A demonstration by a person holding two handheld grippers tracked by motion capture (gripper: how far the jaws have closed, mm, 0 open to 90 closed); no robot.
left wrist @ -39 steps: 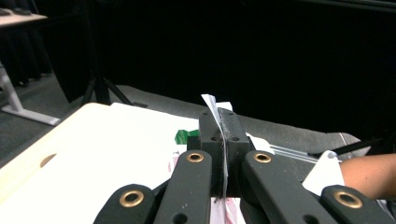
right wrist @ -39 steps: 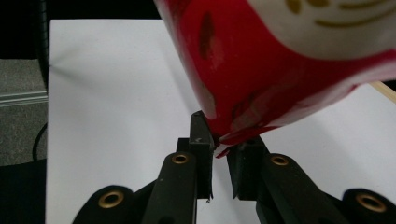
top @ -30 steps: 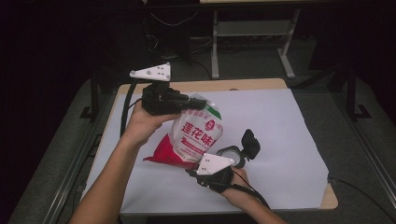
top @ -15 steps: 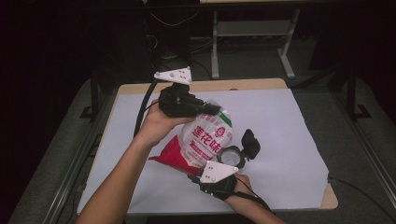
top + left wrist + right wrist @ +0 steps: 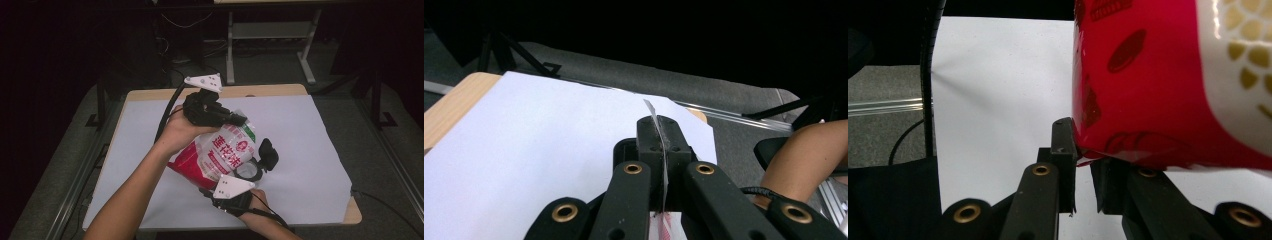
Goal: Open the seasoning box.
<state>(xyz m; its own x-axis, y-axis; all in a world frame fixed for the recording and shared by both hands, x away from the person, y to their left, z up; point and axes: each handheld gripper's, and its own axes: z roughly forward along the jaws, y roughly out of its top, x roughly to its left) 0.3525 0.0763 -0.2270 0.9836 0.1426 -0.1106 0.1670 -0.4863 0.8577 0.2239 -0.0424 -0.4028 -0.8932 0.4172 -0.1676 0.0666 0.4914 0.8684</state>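
A red and white snack bag with printed characters hangs tilted above the white sheet, held between both grippers. My left gripper is shut on the bag's top edge; in the left gripper view the thin edge sticks out from between the closed jaws of the left gripper. My right gripper grips the bag's lower seam from below. In the right gripper view the red bag looms above the right gripper, its bottom seam pinched between the jaws.
A black object with a pale round part lies on the sheet just right of the bag. The wooden table ends in dark floor on every side. A metal frame stands behind.
The left hand has carried the bag's top edge to the right and slightly nearer, so the bag has swung rightward. The right gripper has stayed almost in place on the lower seam.
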